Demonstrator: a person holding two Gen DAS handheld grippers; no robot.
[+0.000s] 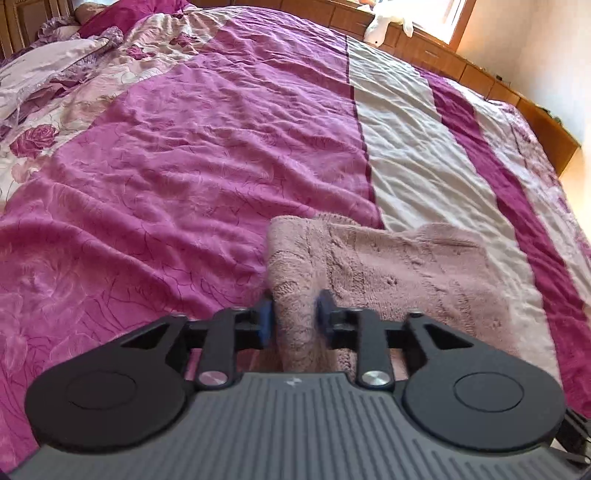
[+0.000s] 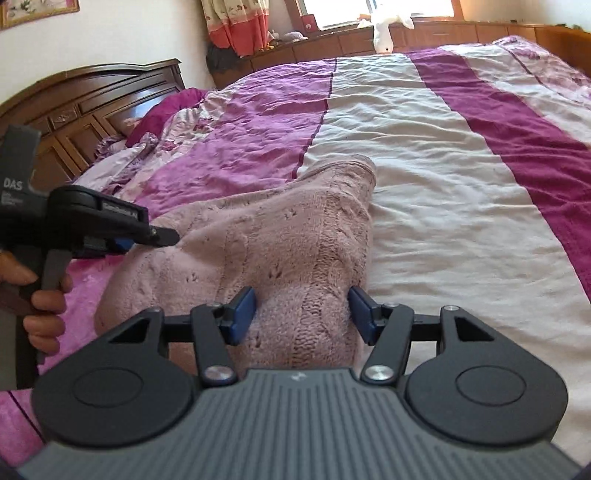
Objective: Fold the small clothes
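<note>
Clamping the sweater's (image 1: 388, 273) near edge, left tool (image 1: 294, 314); right tool (image 2: 302, 314) apart.

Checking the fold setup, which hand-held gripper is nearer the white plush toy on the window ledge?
Hard to call. Both hand-held grippers, left and right, are down at the pink sweater, with the white plush toy far across the bed.

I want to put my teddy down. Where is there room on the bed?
Free: the white stripe right of the sweater, and the pink sheet left of it. Crowded: the pillows by the headboard.
</note>
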